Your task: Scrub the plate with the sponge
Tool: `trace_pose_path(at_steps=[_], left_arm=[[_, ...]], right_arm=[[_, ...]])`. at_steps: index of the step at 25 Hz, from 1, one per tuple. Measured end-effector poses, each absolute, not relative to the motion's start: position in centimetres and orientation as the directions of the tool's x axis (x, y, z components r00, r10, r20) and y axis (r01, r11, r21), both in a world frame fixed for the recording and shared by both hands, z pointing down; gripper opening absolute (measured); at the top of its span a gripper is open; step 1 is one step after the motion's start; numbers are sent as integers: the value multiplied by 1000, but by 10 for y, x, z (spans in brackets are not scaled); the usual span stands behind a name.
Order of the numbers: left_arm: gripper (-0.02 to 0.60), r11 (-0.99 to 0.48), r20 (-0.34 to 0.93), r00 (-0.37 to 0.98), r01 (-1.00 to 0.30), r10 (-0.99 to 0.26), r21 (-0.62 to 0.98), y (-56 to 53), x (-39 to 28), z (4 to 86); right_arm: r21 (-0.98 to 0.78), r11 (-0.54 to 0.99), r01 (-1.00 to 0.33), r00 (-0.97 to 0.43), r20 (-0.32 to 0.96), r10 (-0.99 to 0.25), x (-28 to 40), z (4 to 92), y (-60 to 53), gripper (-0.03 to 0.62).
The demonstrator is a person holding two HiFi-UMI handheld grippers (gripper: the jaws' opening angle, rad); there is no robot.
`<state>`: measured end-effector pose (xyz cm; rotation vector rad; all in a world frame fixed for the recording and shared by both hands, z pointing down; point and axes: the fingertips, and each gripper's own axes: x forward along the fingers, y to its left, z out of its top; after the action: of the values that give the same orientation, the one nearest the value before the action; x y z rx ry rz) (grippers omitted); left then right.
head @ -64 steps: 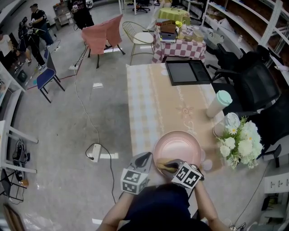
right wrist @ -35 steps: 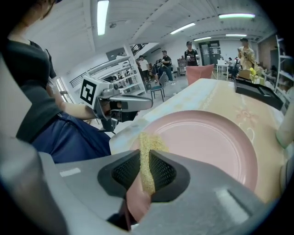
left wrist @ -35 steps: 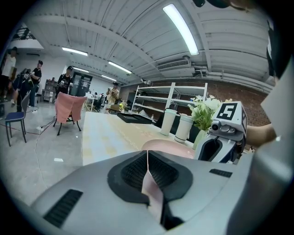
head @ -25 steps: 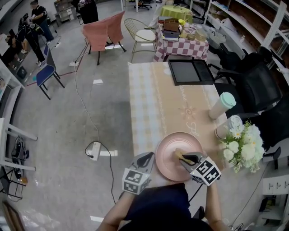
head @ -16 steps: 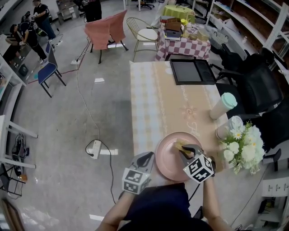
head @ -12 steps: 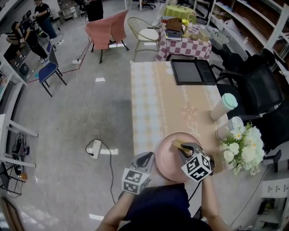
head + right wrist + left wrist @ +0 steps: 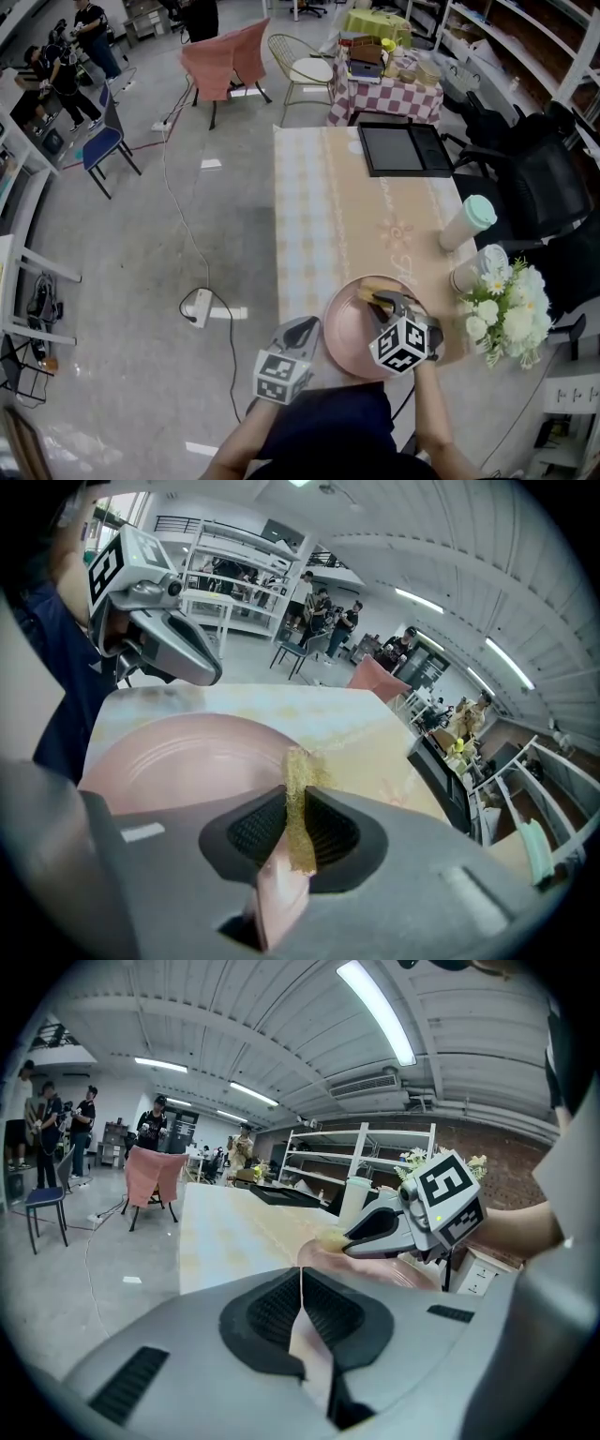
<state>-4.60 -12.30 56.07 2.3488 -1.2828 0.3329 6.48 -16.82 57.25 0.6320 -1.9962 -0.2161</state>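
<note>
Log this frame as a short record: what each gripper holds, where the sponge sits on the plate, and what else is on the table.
left gripper: shut on the near-left rim of the plate
right gripper: shut on the sponge
sponge position: over the far part of the plate, near its rim
plate: pink, flat on the table, at the near end
other items: lidded cup, white flowers, dark tray
</note>
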Motion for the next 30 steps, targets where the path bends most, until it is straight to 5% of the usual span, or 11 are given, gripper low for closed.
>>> trace_pose_path(at_steps=[30], left_arm=[[12, -453, 428, 519, -854, -740, 254, -126, -50, 561]], right_arm=[[291, 894, -340, -415, 807, -420, 50, 603, -178, 57]])
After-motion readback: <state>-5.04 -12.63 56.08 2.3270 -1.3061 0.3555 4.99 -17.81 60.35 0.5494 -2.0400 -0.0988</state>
